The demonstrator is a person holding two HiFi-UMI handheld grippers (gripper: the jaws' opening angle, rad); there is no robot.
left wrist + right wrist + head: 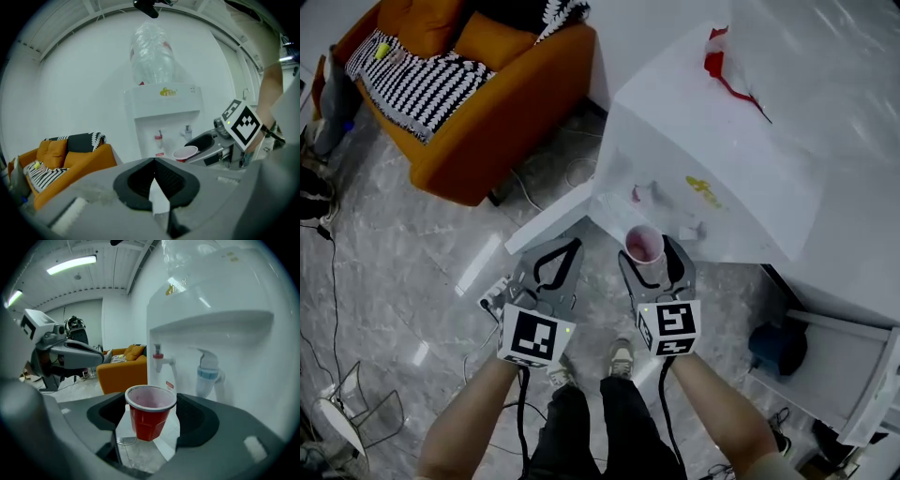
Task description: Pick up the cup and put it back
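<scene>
The right gripper [151,414] is clenched on the red cup [149,420] and holds it upright between its jaws, in the air near the taps of the white water dispenser [213,329]. The left gripper [154,174] is beside it with jaws pressed together and nothing between them.
</scene>
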